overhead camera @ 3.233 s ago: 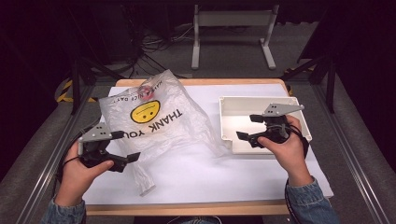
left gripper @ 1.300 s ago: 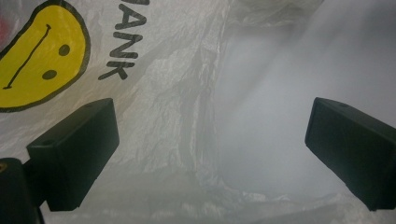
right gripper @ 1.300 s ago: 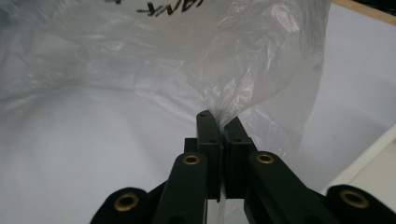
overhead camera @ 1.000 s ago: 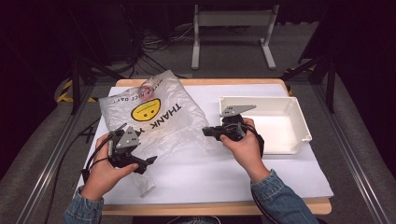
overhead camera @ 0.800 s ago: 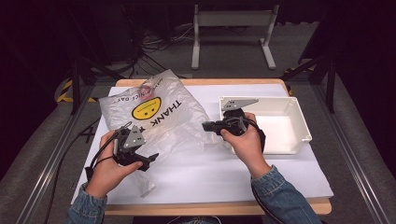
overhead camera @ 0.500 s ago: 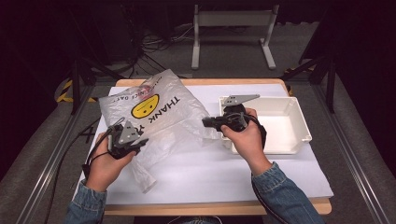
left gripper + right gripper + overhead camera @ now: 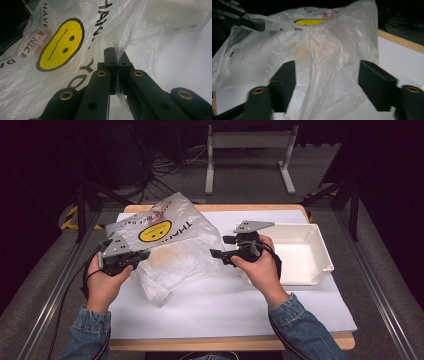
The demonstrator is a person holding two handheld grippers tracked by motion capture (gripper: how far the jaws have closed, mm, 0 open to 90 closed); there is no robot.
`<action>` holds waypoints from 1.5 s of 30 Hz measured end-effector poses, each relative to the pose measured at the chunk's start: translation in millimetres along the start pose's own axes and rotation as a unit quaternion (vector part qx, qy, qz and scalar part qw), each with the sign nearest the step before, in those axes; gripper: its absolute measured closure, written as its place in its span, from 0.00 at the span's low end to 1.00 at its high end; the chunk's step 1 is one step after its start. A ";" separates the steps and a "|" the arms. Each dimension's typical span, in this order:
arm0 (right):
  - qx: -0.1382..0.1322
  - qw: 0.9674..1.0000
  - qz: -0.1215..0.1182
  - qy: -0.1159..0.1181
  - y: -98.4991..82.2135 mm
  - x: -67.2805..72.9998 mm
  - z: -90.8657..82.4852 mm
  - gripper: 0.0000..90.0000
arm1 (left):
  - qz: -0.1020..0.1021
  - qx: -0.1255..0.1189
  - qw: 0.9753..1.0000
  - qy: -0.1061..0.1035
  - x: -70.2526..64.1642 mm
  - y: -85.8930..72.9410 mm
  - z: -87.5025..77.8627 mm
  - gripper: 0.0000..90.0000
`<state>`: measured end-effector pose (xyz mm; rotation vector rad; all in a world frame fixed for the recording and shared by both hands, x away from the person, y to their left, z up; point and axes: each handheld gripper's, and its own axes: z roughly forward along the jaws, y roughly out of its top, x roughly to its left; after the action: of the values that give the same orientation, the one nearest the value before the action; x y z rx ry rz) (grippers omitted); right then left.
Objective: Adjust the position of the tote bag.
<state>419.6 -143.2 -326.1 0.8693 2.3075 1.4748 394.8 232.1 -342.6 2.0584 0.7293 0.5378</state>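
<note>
White counter (image 7: 220, 305) holds the bag (image 7: 170, 245): left claw (image 7: 117, 58) pinches its nine-o'clock edge, right claw (image 7: 327, 75), just opening wide, must next grab the other side.

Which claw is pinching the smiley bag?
The left claw: its jaws have just closed on the plastic bag. The right claw has just been opening, pads off it.
</note>
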 end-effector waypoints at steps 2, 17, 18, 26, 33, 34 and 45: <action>-0.022 1.000 -0.012 -0.004 -0.5 5.3 -4.5 0.19 | -0.002 -0.003 1.000 0.000 2.1 1.7 0.5 1.00; 0.017 0.990 -0.103 0.097 -30.6 72.7 37.7 0.24 | -0.037 -0.033 0.999 0.004 15.2 5.5 2.0 0.99; 0.028 0.989 -0.103 0.099 -35.7 74.6 46.0 0.22 | -0.039 -0.034 0.999 0.004 16.0 5.0 2.2 0.99; 0.061 0.985 -0.118 0.112 -58.2 81.0 90.5 0.10 | -0.048 -0.048 0.998 0.012 23.4 8.7 1.5 0.98; 0.078 0.983 -0.112 0.126 -70.6 82.1 130.2 0.09 | -0.048 -0.041 0.998 0.004 18.7 9.3 10.1 0.97; 0.081 0.983 -0.112 0.125 -71.8 81.4 134.3 0.08 | -0.044 -0.043 0.998 0.002 17.6 10.0 10.9 0.97; 0.091 0.975 -0.130 0.153 -70.0 92.2 163.0 0.05 | -0.076 -0.078 0.994 0.008 22.5 5.3 1.0 0.97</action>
<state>407.9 11.1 -452.7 0.3760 2.6909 1.3789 413.5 244.1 -336.5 1.8403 0.8189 0.5081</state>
